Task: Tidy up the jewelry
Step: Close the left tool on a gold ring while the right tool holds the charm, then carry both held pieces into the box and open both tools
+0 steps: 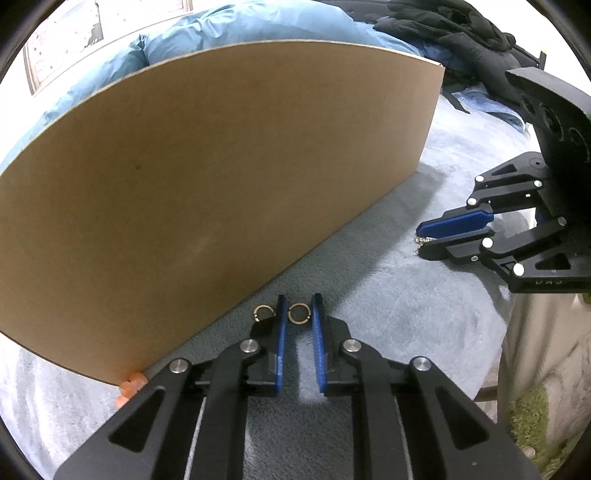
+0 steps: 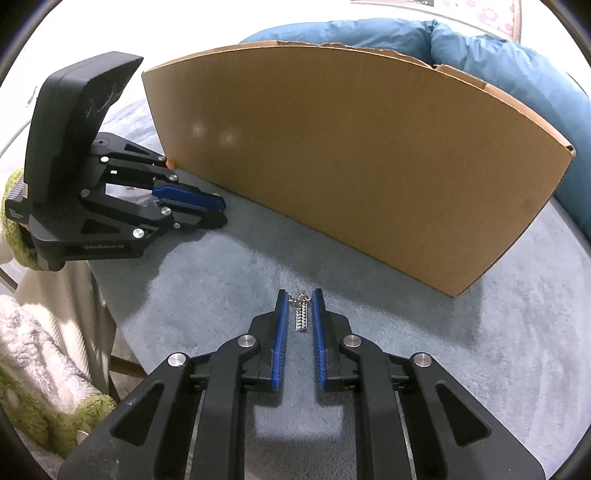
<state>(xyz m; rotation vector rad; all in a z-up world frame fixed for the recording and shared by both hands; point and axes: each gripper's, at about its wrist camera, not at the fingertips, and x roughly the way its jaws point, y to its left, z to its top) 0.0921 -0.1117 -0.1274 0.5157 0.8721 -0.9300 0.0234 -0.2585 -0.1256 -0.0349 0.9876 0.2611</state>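
Observation:
A small gold hoop (image 1: 298,314) lies on the grey-blue fleece blanket (image 1: 388,295) between the tips of my left gripper (image 1: 299,308), whose blue pads rest against its two sides. A second gold hoop (image 1: 264,314) lies just outside the left finger. A silver chain piece with a ribbed bar (image 2: 301,314) lies between the tips of my right gripper (image 2: 300,299); narrow gaps show beside the bar. Each gripper appears in the other's view: the right gripper (image 1: 421,240) off to the right, the left gripper (image 2: 221,210) by the box's left corner.
A tall cardboard box (image 1: 203,177) (image 2: 351,166) stands just behind both grippers. Behind it lie blue bedding (image 2: 498,55) and black clothing (image 1: 461,29). Orange bits (image 1: 129,384) sit at the box's near corner. A green fuzzy sleeve (image 2: 14,206) holds the left gripper.

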